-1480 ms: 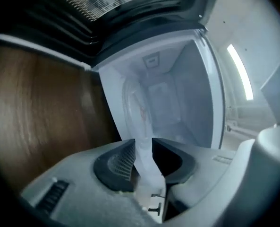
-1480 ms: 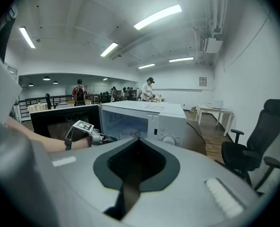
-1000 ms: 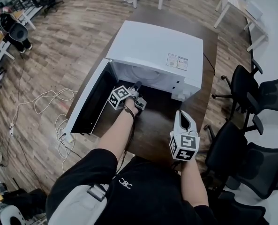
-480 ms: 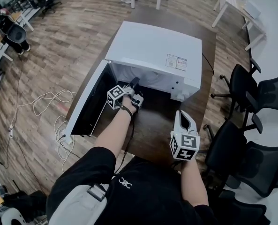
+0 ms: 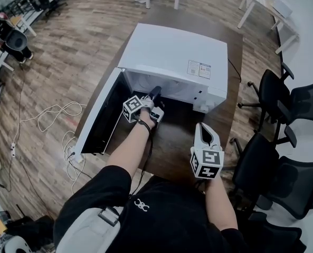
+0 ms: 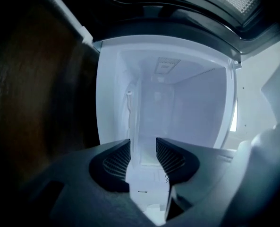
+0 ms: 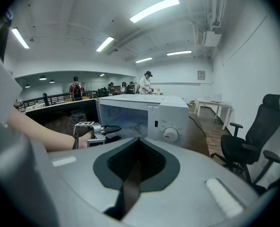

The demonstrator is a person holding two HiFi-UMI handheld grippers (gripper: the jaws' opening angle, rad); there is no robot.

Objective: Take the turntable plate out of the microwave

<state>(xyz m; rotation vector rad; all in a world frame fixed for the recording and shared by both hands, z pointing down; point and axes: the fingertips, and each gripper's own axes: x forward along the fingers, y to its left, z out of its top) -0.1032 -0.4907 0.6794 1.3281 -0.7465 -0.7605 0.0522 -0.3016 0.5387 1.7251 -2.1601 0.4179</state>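
An open white microwave is set on a dark counter above wood floor (office chairs beside). The left gripper is held at its mouth, jaws just opened and empty; the right gripper jaws are closed. The turntable plate cannot be made out.

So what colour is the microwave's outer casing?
White. The microwave shows best in the head view, where its whole top panel is seen from above.

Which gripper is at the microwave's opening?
The left gripper: its jaws, just opened with nothing between them, point into the microwave's cavity. The right gripper, jaws shut, hangs back over the table.
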